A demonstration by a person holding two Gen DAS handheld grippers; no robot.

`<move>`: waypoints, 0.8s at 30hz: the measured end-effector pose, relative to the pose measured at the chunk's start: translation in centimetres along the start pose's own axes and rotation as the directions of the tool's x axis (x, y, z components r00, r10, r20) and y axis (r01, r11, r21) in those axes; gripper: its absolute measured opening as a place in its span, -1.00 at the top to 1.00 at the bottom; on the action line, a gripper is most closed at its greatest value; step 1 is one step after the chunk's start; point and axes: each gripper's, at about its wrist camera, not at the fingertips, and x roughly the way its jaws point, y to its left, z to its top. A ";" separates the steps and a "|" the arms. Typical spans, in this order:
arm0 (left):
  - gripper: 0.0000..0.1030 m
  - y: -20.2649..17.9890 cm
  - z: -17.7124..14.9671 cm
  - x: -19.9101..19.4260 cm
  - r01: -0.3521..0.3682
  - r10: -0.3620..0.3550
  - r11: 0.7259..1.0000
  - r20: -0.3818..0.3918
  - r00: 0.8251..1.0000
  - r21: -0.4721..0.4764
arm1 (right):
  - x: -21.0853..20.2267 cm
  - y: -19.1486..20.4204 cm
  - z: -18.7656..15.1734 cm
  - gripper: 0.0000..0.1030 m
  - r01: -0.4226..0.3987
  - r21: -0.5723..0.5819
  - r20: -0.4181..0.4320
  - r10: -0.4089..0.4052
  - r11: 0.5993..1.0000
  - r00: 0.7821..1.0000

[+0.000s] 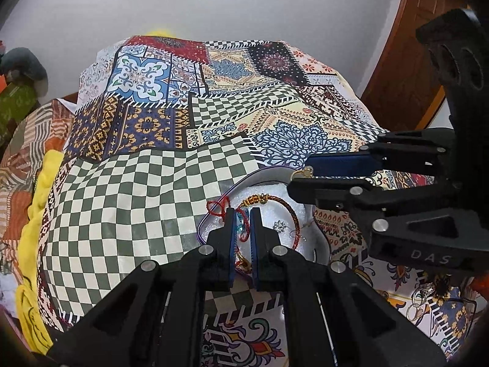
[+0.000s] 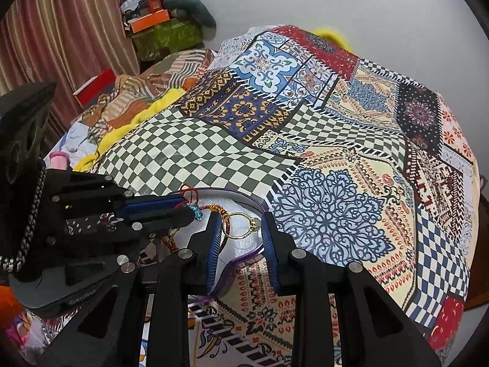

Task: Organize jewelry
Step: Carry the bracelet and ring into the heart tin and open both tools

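Two grippers: left gripper (image 1: 243, 214) w/ braided cord (image 1: 241, 218), right gripper (image 2: 243, 229) w/ gold ring (image 2: 243, 225).

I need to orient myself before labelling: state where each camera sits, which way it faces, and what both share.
Left wrist: on the left claw, looking down along its fingers at the white tray; it pinches a red cord bracelet; the right claw enters from the right.
Right wrist: on the right claw, facing the same tray, gripping a gold ring; the left claw enters from the left.
Shared: tray, patchwork cloth, both claws.
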 end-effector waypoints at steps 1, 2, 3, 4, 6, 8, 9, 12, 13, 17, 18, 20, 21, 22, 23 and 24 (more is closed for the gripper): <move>0.89 0.1 0.0 0.0 0.000 0.000 1.000 -0.001 1.000 -0.002 | 0.1 0.0 0.1 0.53 -0.001 0.001 -0.002 0.001 1.000 1.000; 0.89 0.1 0.0 -0.1 -0.003 0.003 1.000 -0.001 1.000 -0.002 | 0.2 0.0 0.1 0.53 -0.002 0.000 -0.004 0.002 1.000 1.000; 0.89 0.1 0.0 -0.2 -0.004 0.004 1.000 0.001 1.000 0.000 | 0.3 0.0 0.0 0.53 -0.004 -0.004 -0.006 0.004 1.000 1.000; 0.89 0.1 0.0 -0.3 -0.004 0.004 1.000 0.002 1.000 0.004 | 0.3 0.1 0.1 0.53 -0.003 -0.008 -0.007 0.003 1.000 1.000; 0.89 0.0 0.0 -0.5 -0.003 0.003 1.000 0.000 1.000 0.010 | 0.4 0.3 0.1 0.53 -0.003 -0.014 -0.010 0.003 1.000 1.000; 0.89 -0.1 0.0 -0.6 -0.008 0.008 1.000 -0.002 1.000 0.016 | 0.6 0.4 0.1 0.53 -0.001 -0.019 -0.012 0.001 1.000 1.000; 0.89 -0.1 -0.1 -0.7 -0.011 0.011 1.000 -0.002 1.000 0.017 | 0.6 0.4 0.1 0.53 -0.001 -0.021 -0.012 0.001 1.000 1.000; 0.83 -0.1 -0.3 -1.1 -0.020 0.020 1.000 0.003 1.000 0.017 | 0.7 0.4 0.1 0.53 0.003 -0.025 -0.014 -0.004 1.000 1.000; 0.83 -0.1 -0.4 -1.4 -0.021 0.021 1.000 0.008 1.000 0.016 | 0.8 0.4 0.1 0.53 0.007 -0.028 -0.015 -0.007 1.000 1.000; 0.70 0.1 -0.4 -2.1 -0.043 0.042 0.999 0.032 0.999 0.024 | 0.8 0.6 0.0 0.53 0.029 -0.038 -0.018 -0.030 0.999 0.999; 0.66 0.2 -0.3 -2.3 -0.048 0.047 0.999 0.037 0.998 0.023 | 0.8 0.6 0.0 0.53 0.035 -0.039 -0.020 -0.036 0.999 0.999; 0.66 0.4 -0.2 -2.8 -0.055 0.054 0.998 0.046 0.998 0.018 | 0.8 0.7 0.0 0.53 0.044 -0.039 -0.023 -0.045 0.998 0.999; 0.65 0.5 -0.2 -3.1 -0.055 0.054 0.998 0.049 0.997 0.016 | 0.7 0.7 0.0 0.53 0.046 -0.038 -0.024 -0.047 0.998 0.999; 0.64 0.5 -0.2 -3.3 -0.056 0.055 0.998 0.053 0.997 0.013 | 0.6 0.7 0.0 0.53 0.049 -0.033 -0.026 -0.049 0.998 0.998; 0.61 0.6 -0.2 -3.6 -0.057 0.056 0.998 0.056 0.997 0.011 | 0.5 0.7 0.1 0.52 0.049 -0.028 -0.029 -0.049 0.998 0.998; 0.54 0.6 -0.2 -3.9 -0.061 0.060 0.998 0.060 0.996 0.009 | 0.4 0.7 0.0 0.52 0.049 -0.024 -0.032 -0.050 0.999 0.998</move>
